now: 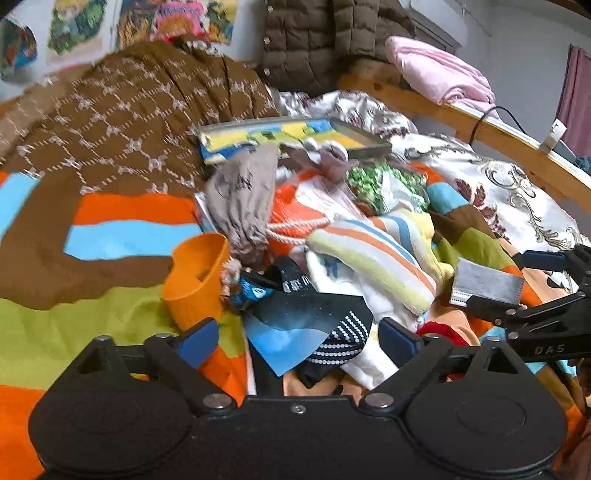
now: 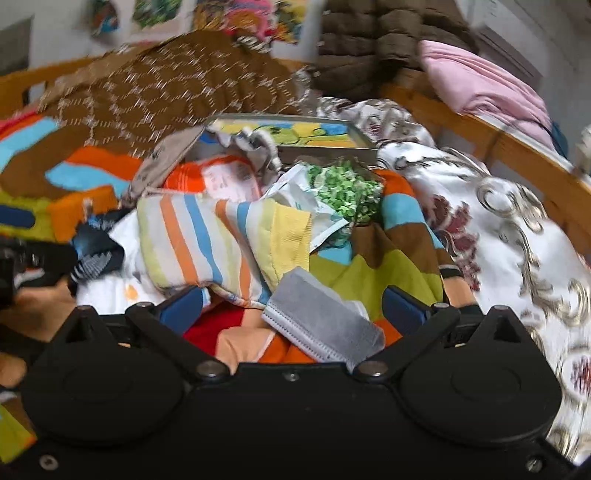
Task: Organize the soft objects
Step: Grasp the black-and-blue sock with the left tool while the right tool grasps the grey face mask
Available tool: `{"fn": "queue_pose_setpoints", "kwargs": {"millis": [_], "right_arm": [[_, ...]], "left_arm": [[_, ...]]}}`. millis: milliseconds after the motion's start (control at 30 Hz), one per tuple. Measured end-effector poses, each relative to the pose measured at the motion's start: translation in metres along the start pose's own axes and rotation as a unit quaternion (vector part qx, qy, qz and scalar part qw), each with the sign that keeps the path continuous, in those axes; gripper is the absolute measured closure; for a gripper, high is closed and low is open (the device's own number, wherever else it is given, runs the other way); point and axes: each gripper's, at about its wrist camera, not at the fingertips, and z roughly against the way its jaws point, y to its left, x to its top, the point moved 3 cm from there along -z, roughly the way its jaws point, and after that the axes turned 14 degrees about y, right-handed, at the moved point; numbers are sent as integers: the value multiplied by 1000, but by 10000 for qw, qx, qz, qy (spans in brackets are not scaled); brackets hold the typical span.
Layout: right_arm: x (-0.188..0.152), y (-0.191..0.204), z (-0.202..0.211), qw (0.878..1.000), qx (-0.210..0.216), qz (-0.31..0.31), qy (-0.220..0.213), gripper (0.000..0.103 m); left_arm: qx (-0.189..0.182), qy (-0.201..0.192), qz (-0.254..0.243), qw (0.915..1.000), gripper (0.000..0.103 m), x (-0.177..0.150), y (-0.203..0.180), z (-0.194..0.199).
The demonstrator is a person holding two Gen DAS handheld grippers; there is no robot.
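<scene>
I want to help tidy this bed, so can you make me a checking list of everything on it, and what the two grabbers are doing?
Surface: patchwork blanket in orange, blue, brown and green covers the bed.
Job's things: grey drawstring pouch, striped towel, dark patterned sock, grey face mask and orange cup, heaped together.
Clutter: green-printed bag; a tray with a cartoon picture behind the heap.
Grippers: left gripper open above the sock; right gripper open, with the mask between its jaws but not pinched.
Cables: black cable over the wooden bed rail.
Surroundings: brown quilted jacket, pink blanket, posters on the wall.
</scene>
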Motion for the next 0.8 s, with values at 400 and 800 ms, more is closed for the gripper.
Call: {"fn": "queue_pose_setpoints", "kwargs": {"millis": [400, 800], "right_arm": [[5, -6, -45, 9962, 149, 468, 715, 4], [5, -6, -48, 9964, 356, 435, 634, 49]], "left_arm": [[-416, 451, 372, 9974, 46, 10, 8, -19], [-513, 543, 860, 9935, 87, 7, 6, -12]]}}
